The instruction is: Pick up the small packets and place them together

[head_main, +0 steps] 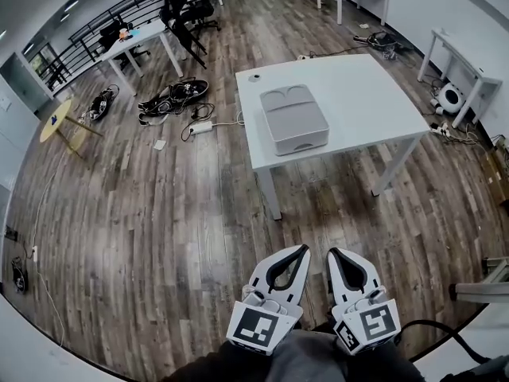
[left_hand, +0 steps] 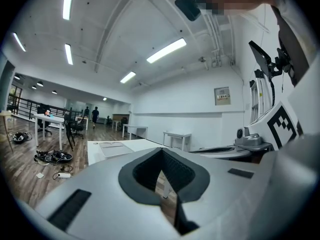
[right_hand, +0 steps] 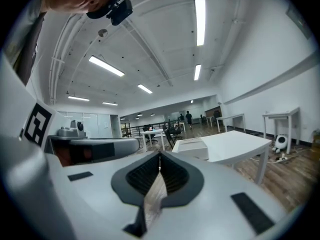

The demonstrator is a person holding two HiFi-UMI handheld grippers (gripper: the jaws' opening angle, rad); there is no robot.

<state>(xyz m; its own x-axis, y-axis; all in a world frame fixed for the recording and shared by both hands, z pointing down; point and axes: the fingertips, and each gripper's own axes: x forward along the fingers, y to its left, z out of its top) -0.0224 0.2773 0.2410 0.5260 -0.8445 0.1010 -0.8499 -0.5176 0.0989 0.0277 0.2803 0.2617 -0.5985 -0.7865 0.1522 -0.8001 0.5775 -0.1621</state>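
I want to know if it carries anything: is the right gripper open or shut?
Shut and empty. In its own view the right gripper has its jaw tips touching, with nothing between them.

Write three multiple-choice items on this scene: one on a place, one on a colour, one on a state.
1. The lidded box stands:
A. on the floor
B. on the white table
C. on a chair

2. The lidded box is:
A. red
B. green
C. grey

3. The right gripper has its jaws:
A. together, with nothing between them
B. wide apart
C. clamped on a packet

Answers:
1 B: the head view shows it resting on the tabletop.
2 C: its lid and sides look grey.
3 A: the right gripper view shows the jaw tips meeting with nothing between them.
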